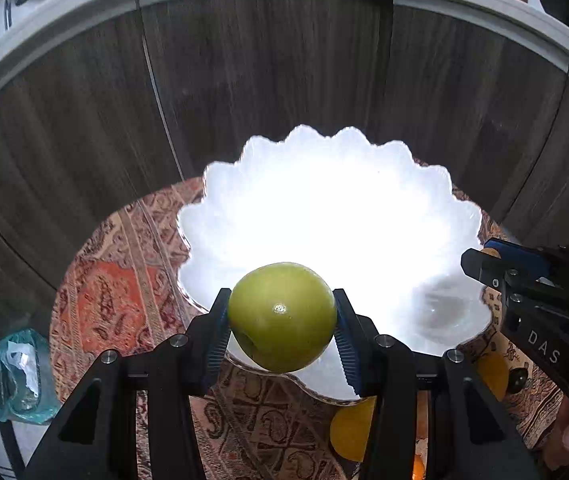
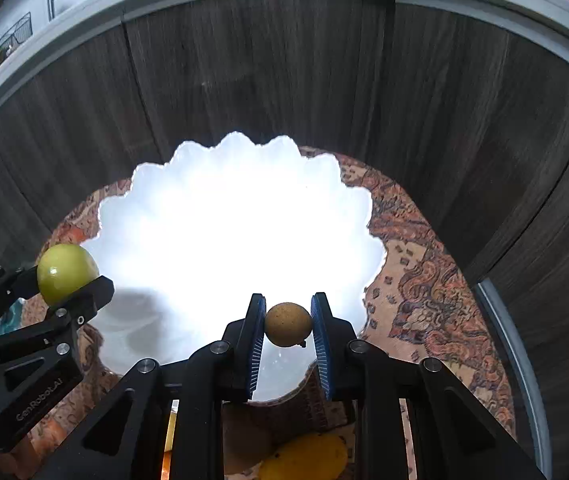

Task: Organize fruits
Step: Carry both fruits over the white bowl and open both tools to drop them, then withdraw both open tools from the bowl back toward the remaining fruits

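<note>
bowl: the bowl (image 1: pixel 324 208) sat on the patterned cloth (image 1: pixel 124 300), before the wooden cabinet front (image 1: pixel 264 80).
left gripper: the left gripper (image 1: pixel 282 320) held the apple (image 1: pixel 282 316) over the bowl's near rim.
right gripper: the right gripper (image 2: pixel 287 326) held a small round fruit (image 2: pixel 287 324) over the near rim, right of the apple.
loose fruit: a mango (image 2: pixel 304 462) lay on the cloth before the bowl.
glass dish: a glass dish (image 1: pixel 18 376) stood left of the cloth.

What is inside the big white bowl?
Nothing that shows. The white bowl looks empty, but glare washes out its middle. The green apple in the left gripper and the small brown fruit in the right gripper cover its near rim.
</note>
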Demonstrator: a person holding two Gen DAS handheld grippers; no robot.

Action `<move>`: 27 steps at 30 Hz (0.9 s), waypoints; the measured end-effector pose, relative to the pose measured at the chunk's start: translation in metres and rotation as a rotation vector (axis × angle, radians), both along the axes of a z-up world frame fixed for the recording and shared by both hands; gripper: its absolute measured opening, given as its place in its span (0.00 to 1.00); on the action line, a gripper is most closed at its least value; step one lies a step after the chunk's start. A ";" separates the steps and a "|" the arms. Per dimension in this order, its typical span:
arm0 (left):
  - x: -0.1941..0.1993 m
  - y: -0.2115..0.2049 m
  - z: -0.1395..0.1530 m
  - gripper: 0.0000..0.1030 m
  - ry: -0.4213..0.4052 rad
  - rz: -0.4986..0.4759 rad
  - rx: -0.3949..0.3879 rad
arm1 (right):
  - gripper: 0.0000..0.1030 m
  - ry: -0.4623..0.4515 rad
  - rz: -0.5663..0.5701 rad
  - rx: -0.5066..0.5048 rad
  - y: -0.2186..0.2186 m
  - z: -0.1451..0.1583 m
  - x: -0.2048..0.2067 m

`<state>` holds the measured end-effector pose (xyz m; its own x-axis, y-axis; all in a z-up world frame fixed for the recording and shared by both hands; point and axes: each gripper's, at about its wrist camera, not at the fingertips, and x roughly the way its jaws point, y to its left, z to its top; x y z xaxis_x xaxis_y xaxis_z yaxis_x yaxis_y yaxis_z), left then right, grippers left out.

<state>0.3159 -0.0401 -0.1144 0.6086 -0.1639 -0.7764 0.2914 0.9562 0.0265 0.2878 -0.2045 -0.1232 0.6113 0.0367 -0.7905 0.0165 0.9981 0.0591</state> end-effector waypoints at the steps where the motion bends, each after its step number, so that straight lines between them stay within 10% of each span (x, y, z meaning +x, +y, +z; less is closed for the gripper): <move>1: 0.001 0.000 -0.003 0.46 0.005 0.001 0.002 | 0.24 0.006 0.000 0.000 0.000 -0.003 0.001; 11: 0.010 0.003 -0.015 0.47 0.050 0.018 0.002 | 0.25 0.027 0.011 -0.006 0.007 -0.010 0.010; 17: 0.003 0.004 -0.004 0.70 -0.002 0.035 0.030 | 0.64 -0.033 -0.006 -0.046 0.009 0.000 0.002; 27: -0.018 0.007 0.021 0.94 -0.072 0.067 0.058 | 0.85 -0.112 -0.073 -0.127 0.002 0.028 -0.018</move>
<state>0.2975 -0.0334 -0.0937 0.6711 -0.0774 -0.7374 0.2226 0.9697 0.1008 0.2696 -0.2022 -0.0952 0.6929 -0.1067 -0.7131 0.0894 0.9941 -0.0619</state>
